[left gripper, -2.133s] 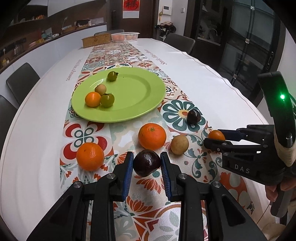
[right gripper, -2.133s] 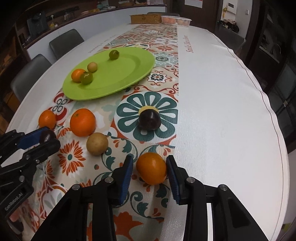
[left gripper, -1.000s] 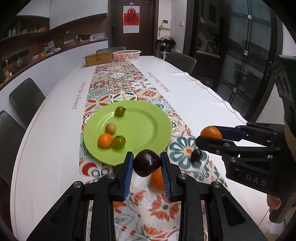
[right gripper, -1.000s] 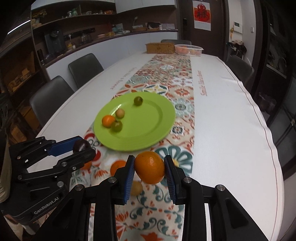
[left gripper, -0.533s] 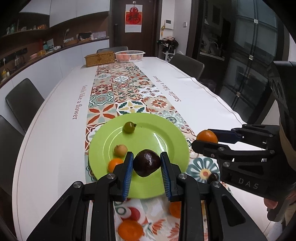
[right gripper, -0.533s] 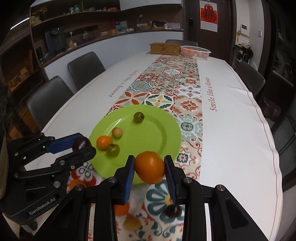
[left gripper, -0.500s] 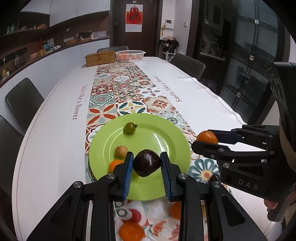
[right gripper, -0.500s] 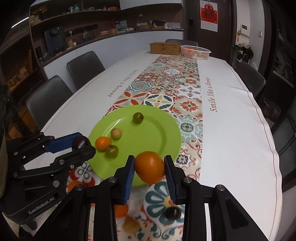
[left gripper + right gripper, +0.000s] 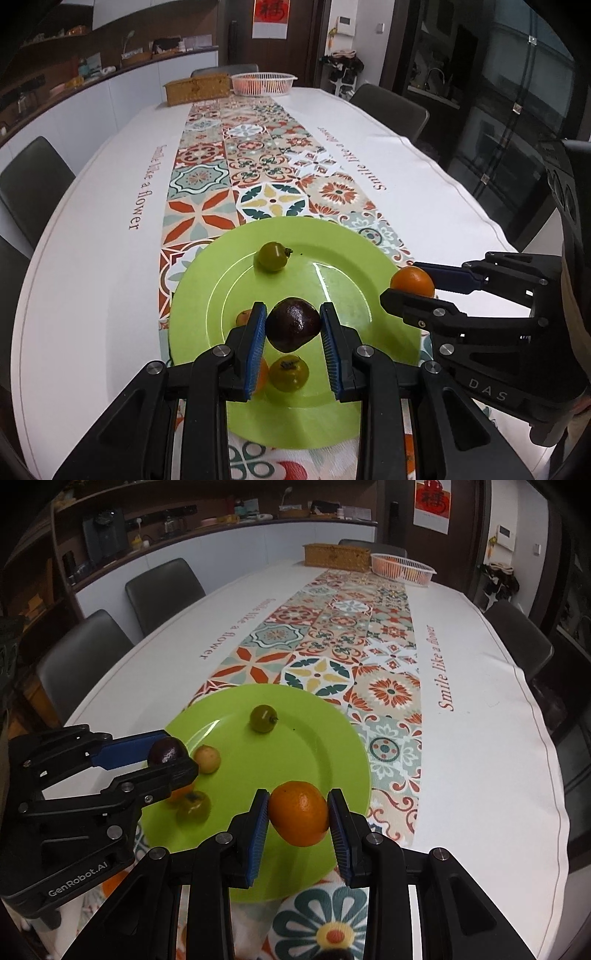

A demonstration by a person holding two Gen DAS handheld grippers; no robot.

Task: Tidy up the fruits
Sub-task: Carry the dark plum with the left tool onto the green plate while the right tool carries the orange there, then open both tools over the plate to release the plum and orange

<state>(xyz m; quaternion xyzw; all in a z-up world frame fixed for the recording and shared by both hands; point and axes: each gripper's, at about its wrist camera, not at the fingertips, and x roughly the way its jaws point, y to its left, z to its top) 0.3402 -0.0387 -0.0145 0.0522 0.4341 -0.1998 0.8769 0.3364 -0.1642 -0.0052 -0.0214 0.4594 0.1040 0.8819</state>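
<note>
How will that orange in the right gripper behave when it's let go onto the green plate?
The orange is round, so it will probably roll once released. The green plate looks smooth and glossy, with a raised rim that may stop it. It could bump the small fruits nearby.

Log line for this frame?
left hand-held gripper: shut on dark plum | right hand-held gripper: shut on orange | both over green plate
</note>
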